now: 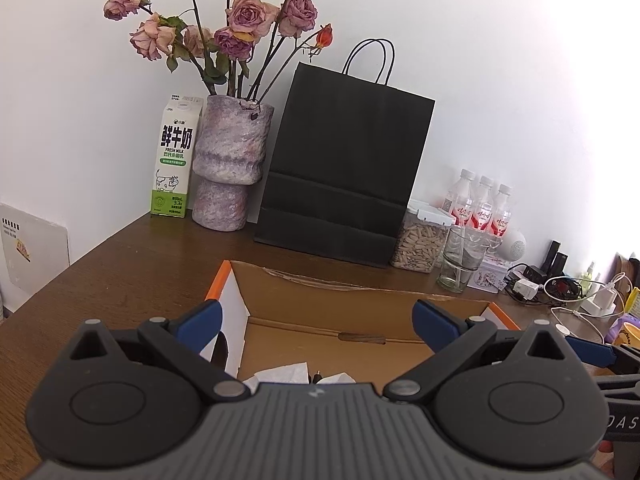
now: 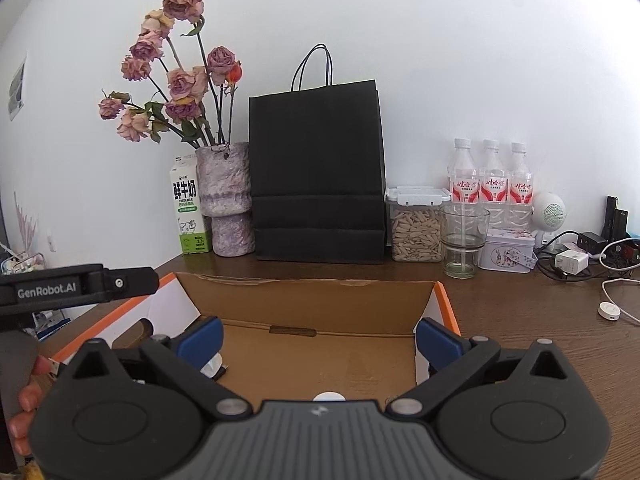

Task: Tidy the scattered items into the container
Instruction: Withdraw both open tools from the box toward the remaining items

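Cardboard box is sitting on the wooden table; both the left gripper and right gripper are hovering over it, jaws spread wide (nothing between them).

I'm looking at a plain white wall that runs behind a dark brown wooden table. Taking the black paper bag against that wall as my landmark: left of it stands a mottled purple vase of dried roses, and left of that a milk carton. Right of the bag sit a seed jar, a glass and three water bottles. Light is soft and even.
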The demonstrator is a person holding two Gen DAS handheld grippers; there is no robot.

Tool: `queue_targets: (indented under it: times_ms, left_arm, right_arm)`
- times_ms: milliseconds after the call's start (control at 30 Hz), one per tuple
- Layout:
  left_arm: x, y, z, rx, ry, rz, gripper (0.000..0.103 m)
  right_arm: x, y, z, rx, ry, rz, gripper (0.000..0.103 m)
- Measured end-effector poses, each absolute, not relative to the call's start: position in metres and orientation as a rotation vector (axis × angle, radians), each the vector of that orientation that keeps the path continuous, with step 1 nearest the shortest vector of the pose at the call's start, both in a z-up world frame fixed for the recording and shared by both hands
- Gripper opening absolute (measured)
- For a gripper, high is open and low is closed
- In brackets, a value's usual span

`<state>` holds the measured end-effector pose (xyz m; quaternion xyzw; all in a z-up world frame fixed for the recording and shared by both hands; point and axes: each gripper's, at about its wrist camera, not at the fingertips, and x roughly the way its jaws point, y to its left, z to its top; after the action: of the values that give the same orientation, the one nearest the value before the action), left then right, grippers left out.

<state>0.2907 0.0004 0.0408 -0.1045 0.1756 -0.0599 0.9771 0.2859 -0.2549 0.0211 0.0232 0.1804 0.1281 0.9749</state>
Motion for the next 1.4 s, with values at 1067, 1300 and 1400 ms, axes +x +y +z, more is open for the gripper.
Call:
queue_targets:
  times_ms: [1067, 1300, 1400]
  left_arm:
    - [0.213, 0.007, 0.027, -0.251, 0.358, -0.15, 0.103]
    - [0.183, 0.002, 0.013, -0.23, 0.415, -0.173, 0.103]
    - [0.172, -0.003, 0.01, -0.209, 0.439, -0.179, 0.103]
  right_arm:
    - [0.213, -0.282, -0.001, 0.038, 0.362, 0.24, 0.103]
    - [0.176, -0.292, -0.009, 0.03, 0.39, 0.236, 0.103]
    - [0.162, -0.296, -0.01, 0.028, 0.395, 0.233, 0.103]
